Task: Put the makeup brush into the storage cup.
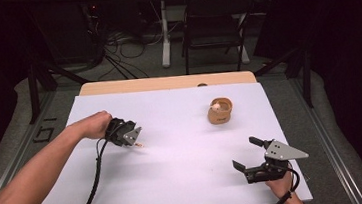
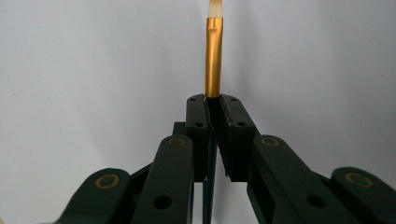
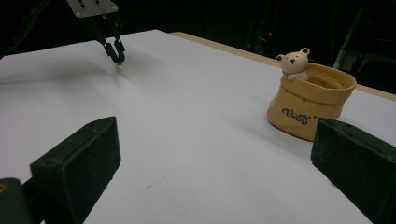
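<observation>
A brush [image 2: 213,56] with a gold ferrule and pale tip is clamped between the closed jaws of the left gripper [image 2: 213,109], well to the left of the tan bear pot [image 1: 219,110] on the white table [image 1: 186,182]. The right gripper [image 1: 247,155] is held with jaws wide apart and nothing between them, near the pot's front right.
</observation>
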Action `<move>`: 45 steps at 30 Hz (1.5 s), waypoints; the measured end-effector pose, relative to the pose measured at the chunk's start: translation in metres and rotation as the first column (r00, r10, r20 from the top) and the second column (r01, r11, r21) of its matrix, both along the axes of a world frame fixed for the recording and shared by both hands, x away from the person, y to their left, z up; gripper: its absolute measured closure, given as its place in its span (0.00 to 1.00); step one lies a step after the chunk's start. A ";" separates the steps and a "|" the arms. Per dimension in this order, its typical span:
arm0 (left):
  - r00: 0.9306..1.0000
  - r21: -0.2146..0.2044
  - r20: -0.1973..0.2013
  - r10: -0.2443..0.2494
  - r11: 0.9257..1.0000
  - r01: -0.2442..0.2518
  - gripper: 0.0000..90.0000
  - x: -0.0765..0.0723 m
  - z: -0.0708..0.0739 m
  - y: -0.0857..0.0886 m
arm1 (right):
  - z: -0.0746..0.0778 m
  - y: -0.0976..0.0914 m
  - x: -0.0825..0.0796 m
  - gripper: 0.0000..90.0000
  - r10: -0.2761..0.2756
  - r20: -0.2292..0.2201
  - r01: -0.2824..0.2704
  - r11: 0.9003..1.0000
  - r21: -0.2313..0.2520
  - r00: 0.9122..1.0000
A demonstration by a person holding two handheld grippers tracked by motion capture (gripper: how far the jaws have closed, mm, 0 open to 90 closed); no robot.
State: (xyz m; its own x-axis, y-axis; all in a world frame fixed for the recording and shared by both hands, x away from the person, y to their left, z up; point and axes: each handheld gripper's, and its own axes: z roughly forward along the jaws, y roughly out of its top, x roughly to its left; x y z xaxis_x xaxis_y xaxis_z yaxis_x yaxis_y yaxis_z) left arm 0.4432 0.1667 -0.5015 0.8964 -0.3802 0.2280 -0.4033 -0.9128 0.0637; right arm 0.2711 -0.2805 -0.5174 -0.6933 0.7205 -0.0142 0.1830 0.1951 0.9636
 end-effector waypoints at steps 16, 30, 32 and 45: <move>0.990 -0.256 0.017 0.141 0.958 -0.132 0.92 -0.013 0.032 0.014 | 0.000 0.001 0.000 0.01 -0.004 -0.005 0.004 1.000 -0.002 1.000; 0.973 -0.365 0.004 0.232 0.906 -0.215 0.93 -0.020 0.043 0.010 | -0.001 0.001 0.002 0.01 -0.010 -0.012 0.010 1.000 -0.006 1.000; 0.968 -0.384 0.001 0.249 0.894 -0.230 0.93 -0.022 0.044 0.008 | -0.001 0.001 0.001 0.01 -0.012 -0.016 0.012 1.000 -0.009 1.000; 0.938 -0.478 -0.070 0.339 0.814 -0.330 0.93 -0.028 0.052 -0.002 | -0.001 0.001 0.002 0.01 -0.013 -0.020 0.013 1.000 -0.010 1.000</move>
State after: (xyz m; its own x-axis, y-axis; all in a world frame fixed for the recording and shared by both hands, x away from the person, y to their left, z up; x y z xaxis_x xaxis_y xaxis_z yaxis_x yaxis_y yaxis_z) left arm 0.4148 0.1644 -0.4498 0.9423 0.1024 0.3188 -0.0837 -0.8498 0.5203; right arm 0.2729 -0.2793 -0.5185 -0.6841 0.7294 -0.0074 0.2049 0.2019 0.9578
